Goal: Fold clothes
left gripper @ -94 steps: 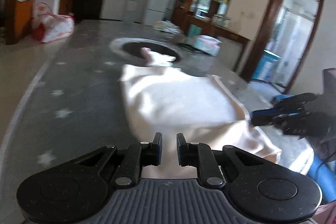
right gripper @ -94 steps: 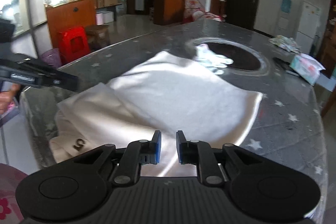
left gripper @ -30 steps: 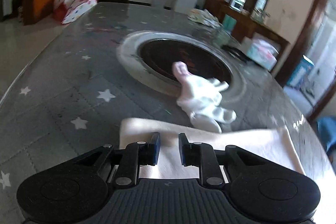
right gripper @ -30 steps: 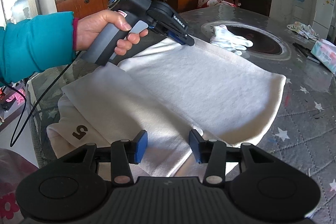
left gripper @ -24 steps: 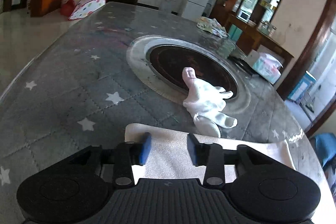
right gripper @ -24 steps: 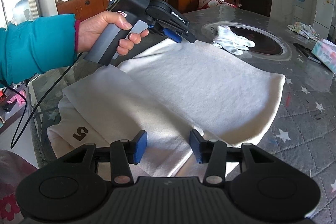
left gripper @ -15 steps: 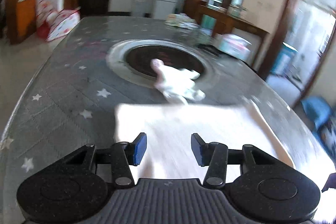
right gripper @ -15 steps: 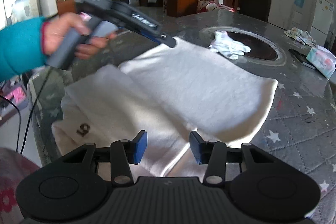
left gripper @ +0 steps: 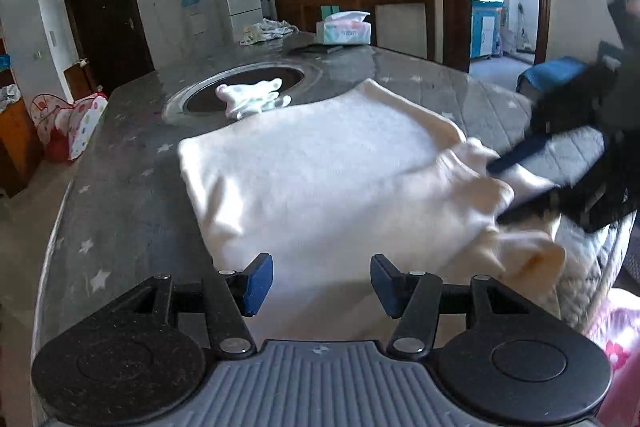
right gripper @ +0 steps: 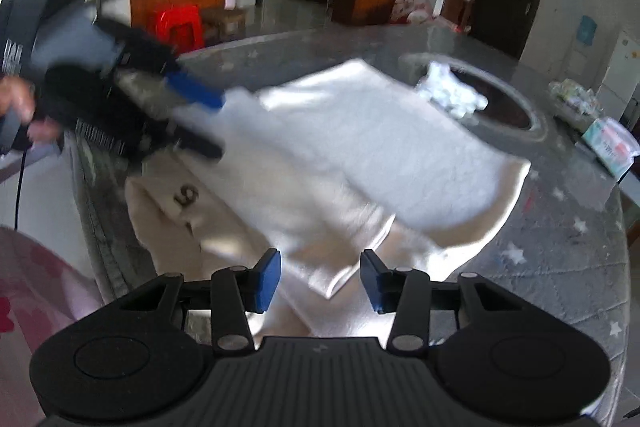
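Both claws gape — the left claw and right claw hover over the cream garment on the table, gripping nothing.

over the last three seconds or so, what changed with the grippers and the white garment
Both grippers went from nearly shut to open: the left gripper and the right gripper now have their jaws wide apart with nothing between them. The left one reached to the far edge of the white garment, opened there, then pulled back toward the near side. The white gloves and tissue box stayed where they were on the table.
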{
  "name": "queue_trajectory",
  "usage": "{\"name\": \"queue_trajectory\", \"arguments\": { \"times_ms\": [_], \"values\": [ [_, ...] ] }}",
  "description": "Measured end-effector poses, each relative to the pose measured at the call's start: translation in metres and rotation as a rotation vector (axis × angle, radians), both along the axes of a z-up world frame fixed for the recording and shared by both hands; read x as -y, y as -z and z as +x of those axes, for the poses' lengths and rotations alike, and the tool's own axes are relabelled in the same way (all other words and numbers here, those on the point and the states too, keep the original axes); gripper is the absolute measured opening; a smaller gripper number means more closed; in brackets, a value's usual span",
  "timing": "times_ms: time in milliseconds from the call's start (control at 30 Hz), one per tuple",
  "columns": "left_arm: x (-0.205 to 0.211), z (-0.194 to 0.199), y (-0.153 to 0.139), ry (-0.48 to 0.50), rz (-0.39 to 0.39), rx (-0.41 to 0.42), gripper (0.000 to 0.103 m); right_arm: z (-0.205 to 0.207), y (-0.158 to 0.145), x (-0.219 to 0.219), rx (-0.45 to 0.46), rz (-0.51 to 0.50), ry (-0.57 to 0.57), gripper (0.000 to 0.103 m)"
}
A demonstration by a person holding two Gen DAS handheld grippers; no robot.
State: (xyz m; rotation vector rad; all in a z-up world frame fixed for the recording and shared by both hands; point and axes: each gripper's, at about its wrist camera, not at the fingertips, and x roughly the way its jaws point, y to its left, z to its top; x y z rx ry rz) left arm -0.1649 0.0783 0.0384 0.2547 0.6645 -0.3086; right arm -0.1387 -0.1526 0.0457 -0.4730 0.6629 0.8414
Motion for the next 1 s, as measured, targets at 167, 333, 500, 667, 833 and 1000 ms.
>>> {"name": "queue_trajectory", "arguments": {
  "times_ms": [167, 333, 500, 667, 833, 1000],
  "values": [
    [-0.007, -0.007, 0.005, -0.032, -0.021, -0.022, 0.058, 0.005, -0.002, 0.000, 0.007, 0.034, 0.027, 0.044],
    [-0.007, -0.023, 0.005, 0.004, 0.039, 0.002, 0.058, 0.003, 0.010, -0.003, -0.004, -0.026, -0.004, 0.043],
    [-0.008, -0.048, -0.003, 0.138, 0.123, 0.041, 0.058, -0.010, 0.004, 0.002, 0.008, -0.059, -0.044, 0.043],
    [0.005, -0.065, 0.007, 0.268, 0.225, 0.082, 0.058, -0.023, -0.003, 0.007, 0.021, -0.092, -0.083, 0.044],
    [0.023, -0.068, 0.018, 0.343, 0.248, 0.137, 0.058, -0.036, -0.006, 0.011, 0.030, -0.125, -0.119, 0.044],
    [0.030, -0.062, 0.023, 0.365, 0.212, 0.144, 0.031, -0.050, 0.000, 0.009, 0.051, -0.156, -0.163, 0.048]
  ]
}}
